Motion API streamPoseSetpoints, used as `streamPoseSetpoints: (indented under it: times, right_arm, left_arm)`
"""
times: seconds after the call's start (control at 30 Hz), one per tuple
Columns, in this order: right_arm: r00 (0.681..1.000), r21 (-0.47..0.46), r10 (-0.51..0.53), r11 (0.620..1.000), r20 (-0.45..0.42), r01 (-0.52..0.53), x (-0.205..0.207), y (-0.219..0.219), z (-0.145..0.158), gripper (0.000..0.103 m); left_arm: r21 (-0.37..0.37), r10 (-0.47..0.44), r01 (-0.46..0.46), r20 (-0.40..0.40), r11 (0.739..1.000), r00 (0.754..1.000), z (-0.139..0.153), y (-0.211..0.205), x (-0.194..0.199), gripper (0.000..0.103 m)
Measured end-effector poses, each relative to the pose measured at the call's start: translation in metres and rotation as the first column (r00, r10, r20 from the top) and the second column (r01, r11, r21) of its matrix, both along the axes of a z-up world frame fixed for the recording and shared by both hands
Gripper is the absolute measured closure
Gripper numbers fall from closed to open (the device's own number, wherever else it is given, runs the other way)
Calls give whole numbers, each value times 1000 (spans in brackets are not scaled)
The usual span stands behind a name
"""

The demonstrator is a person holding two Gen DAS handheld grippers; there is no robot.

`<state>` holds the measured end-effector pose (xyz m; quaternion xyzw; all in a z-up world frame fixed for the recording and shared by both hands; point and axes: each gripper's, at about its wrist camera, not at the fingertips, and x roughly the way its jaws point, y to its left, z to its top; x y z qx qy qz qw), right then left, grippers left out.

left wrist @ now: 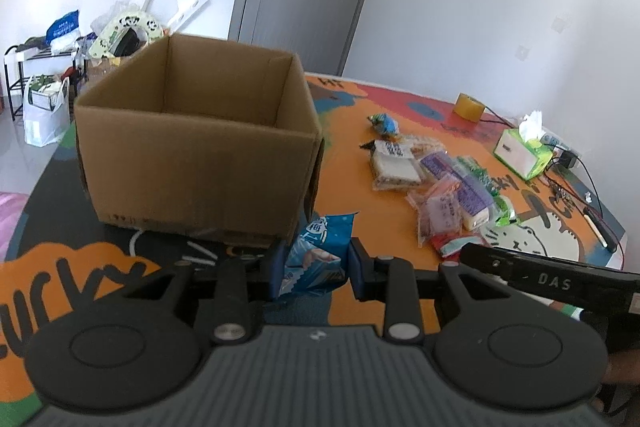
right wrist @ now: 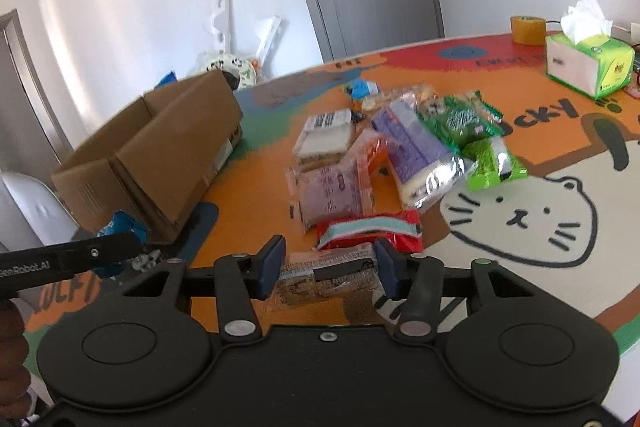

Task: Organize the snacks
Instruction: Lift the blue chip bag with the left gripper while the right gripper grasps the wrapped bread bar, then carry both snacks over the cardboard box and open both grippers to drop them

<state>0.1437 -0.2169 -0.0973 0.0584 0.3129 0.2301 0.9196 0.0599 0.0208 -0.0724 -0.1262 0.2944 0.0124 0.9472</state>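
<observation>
Right now your left tongs [left wrist: 314,269] are clamped on a blue snack packet [left wrist: 318,257], held just in front of the near wall of the cardboard box [left wrist: 192,155] and below its rim. That packet looks light and soft, a crinkly film wrapper that dents under the pads; you hold it across its middle, which seems a sound place, since the sealed ends would likely slip or fold.

Your right tongs [right wrist: 329,269] straddle a clear-wrapped dark snack bar [right wrist: 326,277] lying on the bench [right wrist: 520,267]. The pads sit at either end of it, but you cannot tell from this view whether they press it yet or merely bracket it. Judge it as a flat, fairly firm bar in slick plastic; take it across the body rather than by the loose wrapper edge, and squeeze gently, because it may crumble.

Counting the loose pile beyond: one red packet [right wrist: 370,231] just past the bar, one purple-filled clear pouch [right wrist: 332,193], one long purple packet [right wrist: 416,151], one white sandwich-like pack [right wrist: 326,135], two green packets [right wrist: 460,119], and one small blue-wrapped sweet [right wrist: 362,89] at the far side. A pale pack lies partly hidden behind them, so the total is uncertain. All look light and slippery. One box stands open, and its inside is not visible.
</observation>
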Motion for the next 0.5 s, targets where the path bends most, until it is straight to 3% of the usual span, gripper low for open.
streamPoseSetpoints:
  times: [0.5]
  right_arm:
    - [991,47,57,997,122,-63,12,24,48,54]
  left_arm:
    - [48,16,-23,146,999,989,47,10,-5,72]
